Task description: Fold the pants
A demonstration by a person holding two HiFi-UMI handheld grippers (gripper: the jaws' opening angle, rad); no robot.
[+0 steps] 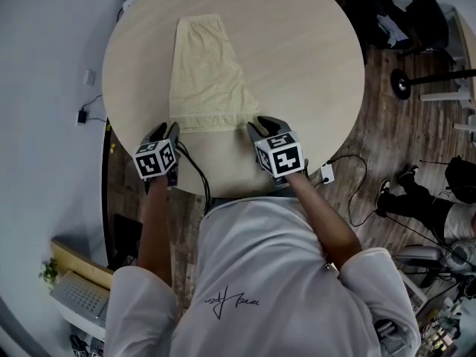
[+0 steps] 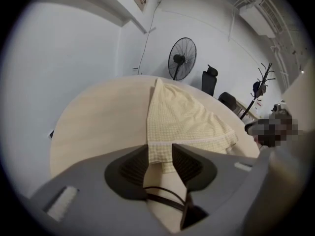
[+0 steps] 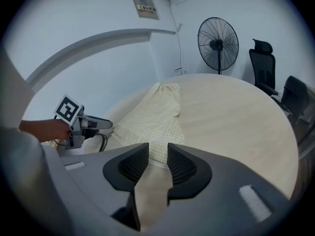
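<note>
**Pants (image 1: 207,76): both hem corners lined up**

Lie flat on the round table (image 1: 312,58), near hem toward the person. Left gripper (image 2: 160,149) sits at the left hem corner, jaws apart, cloth in the gap but not pinched. Right gripper (image 3: 158,149) stands apart too, hem at its tips. Probably paired so the hem lifts evenly for a fold away.

Pale yellow checked pants (image 1: 207,76) (beige table (image 1: 312,58)).

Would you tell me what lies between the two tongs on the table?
In the head view, the near edge of the pants spans the stretch between the left tongs and the right tongs.
</note>
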